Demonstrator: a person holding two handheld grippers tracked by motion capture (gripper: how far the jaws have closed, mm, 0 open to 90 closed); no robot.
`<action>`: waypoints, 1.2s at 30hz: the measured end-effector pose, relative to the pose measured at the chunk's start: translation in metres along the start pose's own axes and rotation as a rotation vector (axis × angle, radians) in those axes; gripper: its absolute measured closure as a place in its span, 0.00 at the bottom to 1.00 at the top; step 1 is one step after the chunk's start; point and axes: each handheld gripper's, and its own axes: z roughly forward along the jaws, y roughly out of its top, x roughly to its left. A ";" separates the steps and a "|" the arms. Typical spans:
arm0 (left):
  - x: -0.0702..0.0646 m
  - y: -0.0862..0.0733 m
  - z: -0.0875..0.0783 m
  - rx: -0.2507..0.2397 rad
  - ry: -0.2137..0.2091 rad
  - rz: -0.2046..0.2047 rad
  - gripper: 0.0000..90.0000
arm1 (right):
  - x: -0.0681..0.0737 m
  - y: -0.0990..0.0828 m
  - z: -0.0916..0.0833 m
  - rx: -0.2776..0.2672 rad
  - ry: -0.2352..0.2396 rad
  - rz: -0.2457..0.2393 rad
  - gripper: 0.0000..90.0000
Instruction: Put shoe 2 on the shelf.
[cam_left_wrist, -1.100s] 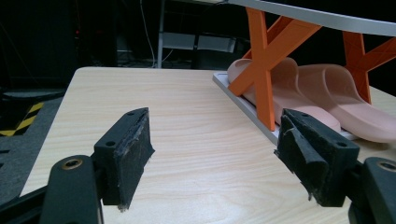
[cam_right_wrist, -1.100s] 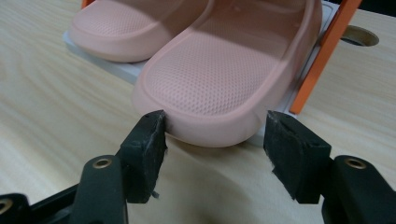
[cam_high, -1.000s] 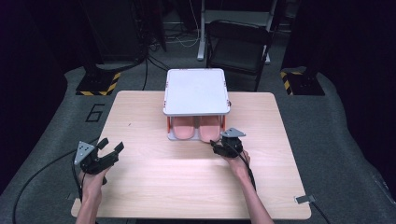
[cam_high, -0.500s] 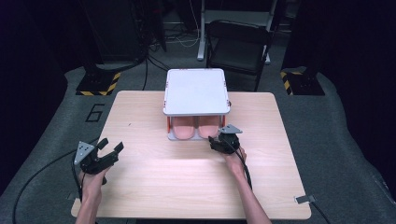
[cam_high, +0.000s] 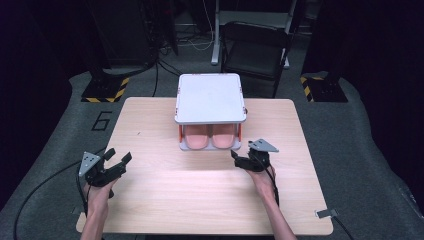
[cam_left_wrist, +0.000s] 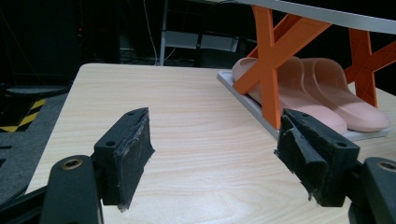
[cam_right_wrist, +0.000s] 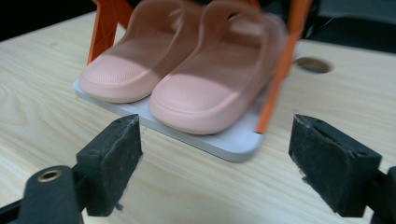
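Jaws of both grippers spread, empty. Right gripper (cam_high: 243, 159) has moved closer to rack (cam_high: 210, 98) front corner; pink slippers (cam_right_wrist: 187, 84) on rack's bottom shelf. Left gripper (cam_high: 114, 162) unmoved, well left of rack.

Dark lab or studio: hazard-striped floor weights (cam_high: 105, 91), trailing cables (cam_high: 192, 42), folding chair (cam_high: 256, 52).

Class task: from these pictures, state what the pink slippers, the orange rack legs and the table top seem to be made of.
Pink slippers: probably soft moulded foam or rubber, matte, finely textured toes. Orange rack legs: likely rigid plastic, smooth, uniform colour. Light table top: wood or wood-look laminate, visible grain lines.
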 end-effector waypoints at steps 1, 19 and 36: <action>0.000 0.000 0.001 -0.009 -0.002 -0.003 0.29 | -0.001 -0.001 -0.009 -0.022 -0.005 -0.002 0.18; 0.004 -0.009 0.002 0.025 0.010 -0.015 0.28 | -0.009 -0.057 -0.115 -0.220 -0.104 0.003 0.18; 0.002 -0.006 -0.003 0.023 0.018 0.016 0.28 | -0.026 -0.067 -0.122 -0.231 -0.163 0.081 0.18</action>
